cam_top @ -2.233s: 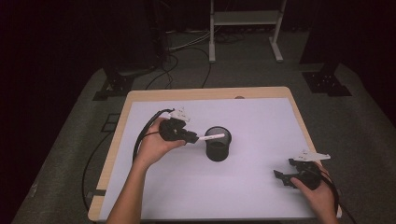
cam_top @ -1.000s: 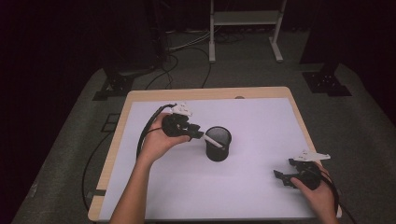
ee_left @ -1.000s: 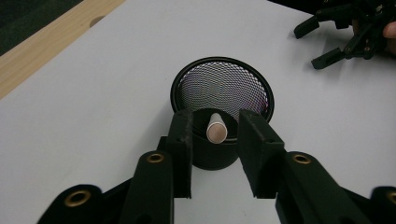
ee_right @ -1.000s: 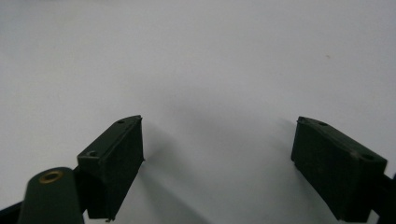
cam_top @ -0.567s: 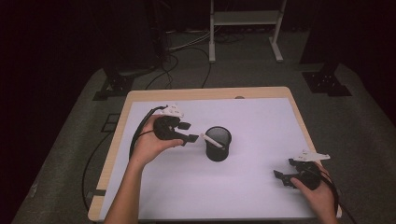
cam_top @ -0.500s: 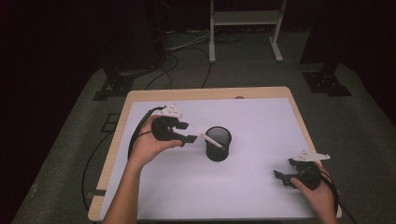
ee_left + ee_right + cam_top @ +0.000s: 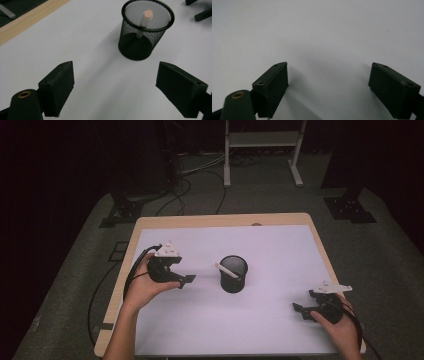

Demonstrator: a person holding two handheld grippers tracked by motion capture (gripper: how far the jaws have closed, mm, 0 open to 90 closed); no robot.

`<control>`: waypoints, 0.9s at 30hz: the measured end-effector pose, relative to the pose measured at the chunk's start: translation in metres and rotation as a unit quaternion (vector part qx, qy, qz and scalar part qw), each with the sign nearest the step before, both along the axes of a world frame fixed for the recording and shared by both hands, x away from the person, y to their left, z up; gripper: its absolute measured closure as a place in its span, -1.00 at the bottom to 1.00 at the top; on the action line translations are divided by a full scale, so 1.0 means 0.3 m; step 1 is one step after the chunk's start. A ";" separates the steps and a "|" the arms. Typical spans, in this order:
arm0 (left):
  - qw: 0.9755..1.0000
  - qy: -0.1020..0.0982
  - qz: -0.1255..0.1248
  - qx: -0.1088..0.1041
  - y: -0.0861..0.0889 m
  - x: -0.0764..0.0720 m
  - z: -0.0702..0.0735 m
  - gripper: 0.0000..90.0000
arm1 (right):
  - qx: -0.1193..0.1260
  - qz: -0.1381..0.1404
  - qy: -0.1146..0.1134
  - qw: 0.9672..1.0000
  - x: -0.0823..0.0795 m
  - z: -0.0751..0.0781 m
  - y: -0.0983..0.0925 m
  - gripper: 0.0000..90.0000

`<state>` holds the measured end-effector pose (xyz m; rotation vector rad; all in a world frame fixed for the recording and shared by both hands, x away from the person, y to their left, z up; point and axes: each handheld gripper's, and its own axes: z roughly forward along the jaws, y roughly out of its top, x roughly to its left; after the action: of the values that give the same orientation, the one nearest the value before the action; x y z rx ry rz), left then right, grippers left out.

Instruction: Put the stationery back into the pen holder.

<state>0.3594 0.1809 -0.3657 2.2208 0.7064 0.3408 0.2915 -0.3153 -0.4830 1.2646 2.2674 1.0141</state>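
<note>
Black wire-mesh cup (image 7: pixel 233 273), round and see-through, upright near the middle of the table (image 7: pixel 280 245). Inside it, a white cylindrical marker (image 7: pixel 226 270) with a pale flat end, leaning against the rim. Left gripper (image 7: pixel 186 279) well left of the cup, blocky matte black jaws just opened wide, nothing between them. Right gripper (image 7: pixel 299 310) near the right front corner, jaws spread, empty, low over the surface. Smooth white tabletop edged in pale wood. Around it grey carpet, trailing black cables (image 7: pixel 192 187), a white metal stand (image 7: pixel 262 145), dark room beyond.
</note>
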 end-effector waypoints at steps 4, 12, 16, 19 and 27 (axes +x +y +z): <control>1.000 0.002 0.010 0.005 0.025 -0.022 -0.029 -0.76 | -0.003 0.001 -0.001 1.000 0.000 0.000 0.001 -0.68; 1.000 0.006 0.025 0.012 0.060 -0.081 -0.078 -0.79 | -0.004 0.001 -0.001 1.000 -0.001 0.000 0.003 -0.68; 0.999 0.007 0.034 0.012 0.077 -0.115 -0.099 -0.82 | -0.005 0.001 -0.001 1.000 -0.001 -0.001 0.004 -0.69; 0.999 0.007 0.039 0.019 0.087 -0.139 -0.124 -0.82 | -0.005 0.002 -0.002 1.000 -0.001 -0.001 0.004 -0.69; 0.998 0.005 0.056 0.021 0.119 -0.188 -0.194 -0.82 | -0.006 0.002 -0.002 1.000 -0.001 -0.001 0.004 -0.69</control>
<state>0.3032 0.2167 -0.4240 2.2280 0.8387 0.4025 0.2912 -0.3141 -0.4832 1.2540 2.2699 1.0027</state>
